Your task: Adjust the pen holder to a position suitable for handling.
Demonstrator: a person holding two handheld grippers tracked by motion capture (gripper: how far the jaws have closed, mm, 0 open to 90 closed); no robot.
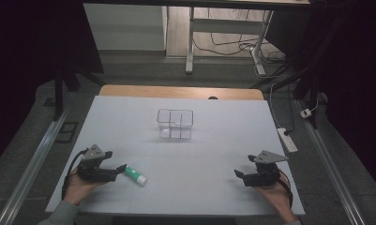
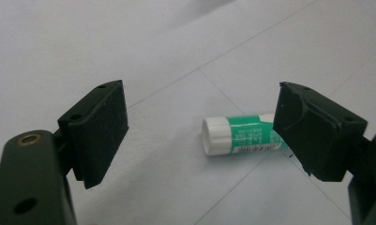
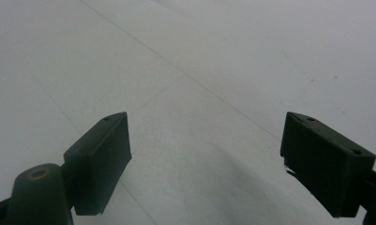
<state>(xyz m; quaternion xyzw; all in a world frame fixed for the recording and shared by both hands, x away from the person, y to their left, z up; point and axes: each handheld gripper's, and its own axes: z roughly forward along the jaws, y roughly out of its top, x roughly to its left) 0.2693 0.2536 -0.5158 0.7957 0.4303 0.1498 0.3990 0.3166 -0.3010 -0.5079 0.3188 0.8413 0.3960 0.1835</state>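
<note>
Glue stick, white-capped with a green label, lies flat on the white desk at about seven o'clock from the desk's middle, its length running from ten to four o'clock. The left gripper sits just beside it at nine o'clock, held low in the person's left hand, jaws spread wide and holding nothing; the lower jaw tip is nearly at the stick's green end. In the left gripper view the glue stick lies on the desk beyond the open jaws, its white cap toward the middle and its far end hidden behind the right-hand jaw. The right gripper rests at five o'clock, well apart from the stick, jaws wide open and empty over bare desk. A clear, divided container stands near the desk's middle, toward twelve o'clock.
</note>
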